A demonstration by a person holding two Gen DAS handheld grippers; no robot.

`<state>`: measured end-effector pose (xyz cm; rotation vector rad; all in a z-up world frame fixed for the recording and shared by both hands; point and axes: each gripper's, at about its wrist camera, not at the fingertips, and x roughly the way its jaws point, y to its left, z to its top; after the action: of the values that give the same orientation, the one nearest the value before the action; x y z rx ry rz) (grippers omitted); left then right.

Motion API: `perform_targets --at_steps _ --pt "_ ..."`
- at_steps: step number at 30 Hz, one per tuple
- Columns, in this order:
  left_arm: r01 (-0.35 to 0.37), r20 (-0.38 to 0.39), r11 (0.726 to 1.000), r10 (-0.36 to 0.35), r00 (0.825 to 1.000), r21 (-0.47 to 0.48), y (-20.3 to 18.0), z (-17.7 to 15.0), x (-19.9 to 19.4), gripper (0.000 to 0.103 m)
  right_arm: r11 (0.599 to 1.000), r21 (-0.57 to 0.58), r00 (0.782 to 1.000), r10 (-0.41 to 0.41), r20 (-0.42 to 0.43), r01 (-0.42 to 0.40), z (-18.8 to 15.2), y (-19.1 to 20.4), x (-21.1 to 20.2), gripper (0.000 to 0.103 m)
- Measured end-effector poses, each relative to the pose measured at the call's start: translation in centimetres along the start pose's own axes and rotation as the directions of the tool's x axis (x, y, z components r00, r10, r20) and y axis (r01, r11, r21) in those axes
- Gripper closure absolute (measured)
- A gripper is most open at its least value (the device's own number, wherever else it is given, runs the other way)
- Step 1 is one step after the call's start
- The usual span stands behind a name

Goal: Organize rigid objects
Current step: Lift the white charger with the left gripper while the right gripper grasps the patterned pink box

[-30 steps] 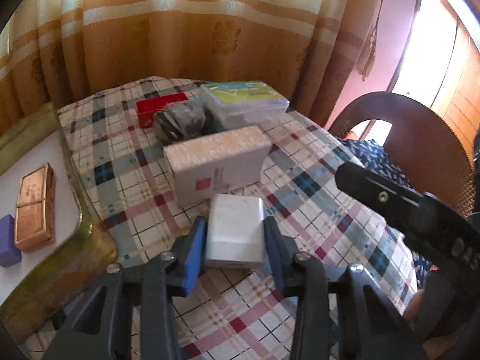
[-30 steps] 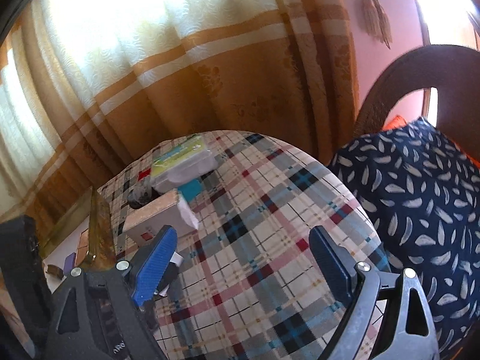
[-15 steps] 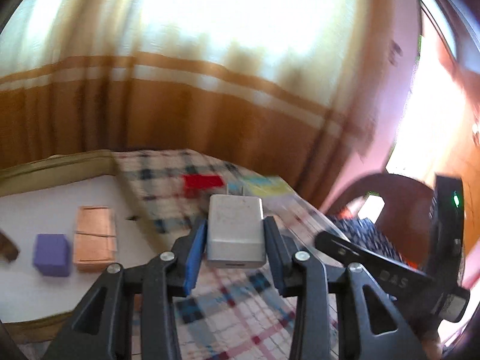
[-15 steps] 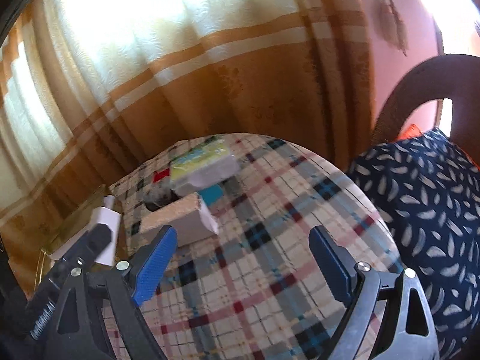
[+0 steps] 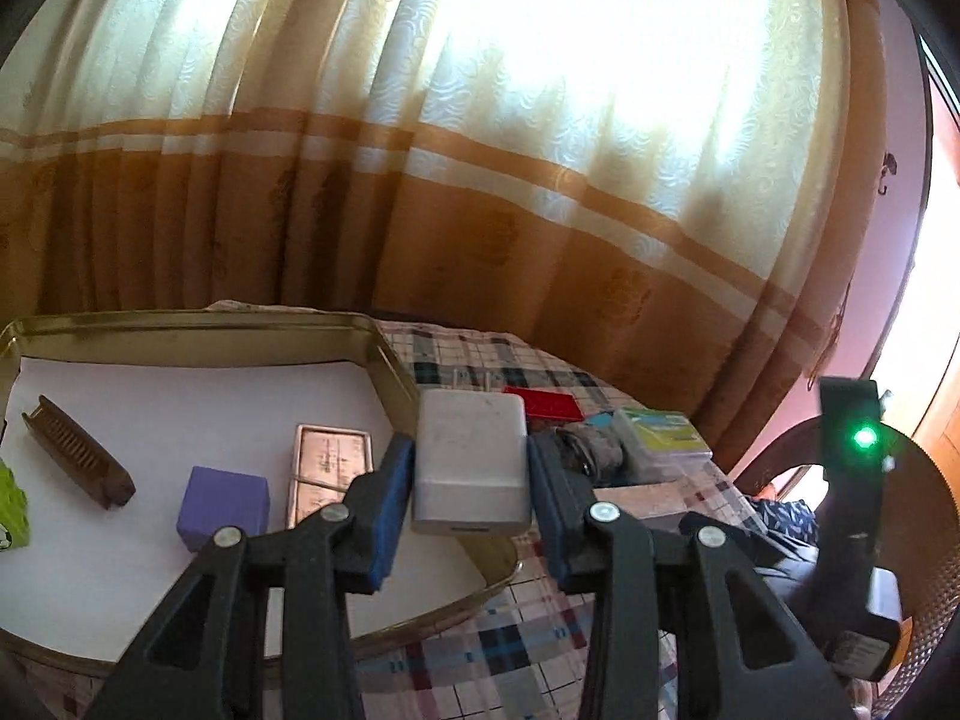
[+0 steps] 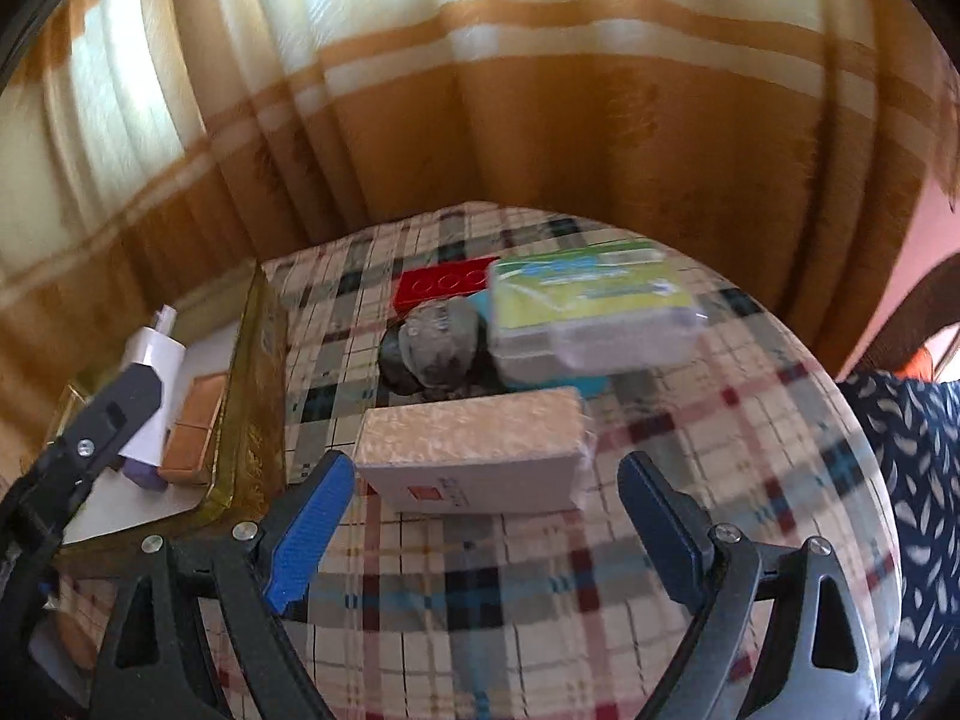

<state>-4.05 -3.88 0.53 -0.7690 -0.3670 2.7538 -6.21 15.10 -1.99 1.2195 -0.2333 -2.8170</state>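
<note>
Charger point(image 5: 471, 463) sits clamped in the left gripper point(image 5: 470, 504), mid-frame, prongs pointing away, hanging over the tray's point(image 5: 384, 354) right rim. Right gripper point(image 6: 480, 510) is wide open, with the white box point(image 6: 474, 450) lying crosswise just ahead.

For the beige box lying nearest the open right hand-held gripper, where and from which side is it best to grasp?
Probably across the beige box's short ends, coming from the near side: it lies flat and crosswise before the open right hand-held gripper, with both ends free.
</note>
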Motion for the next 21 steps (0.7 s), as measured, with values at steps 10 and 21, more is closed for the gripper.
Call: perform_targets --at_steps 10,21 --pt "-0.033 -0.029 0.999 0.032 0.999 -0.015 0.6 -0.1 0.7 0.065 0.998 -0.002 0.997 -0.070 -0.034 0.070 -0.1 -0.2 2.0 0.026" --pt "-0.033 -0.032 0.999 0.033 0.999 -0.013 0.4 -0.2 0.6 0.065 0.996 0.091 0.987 -0.002 0.163 -0.013 -1.6 -1.3 -2.6 0.026"
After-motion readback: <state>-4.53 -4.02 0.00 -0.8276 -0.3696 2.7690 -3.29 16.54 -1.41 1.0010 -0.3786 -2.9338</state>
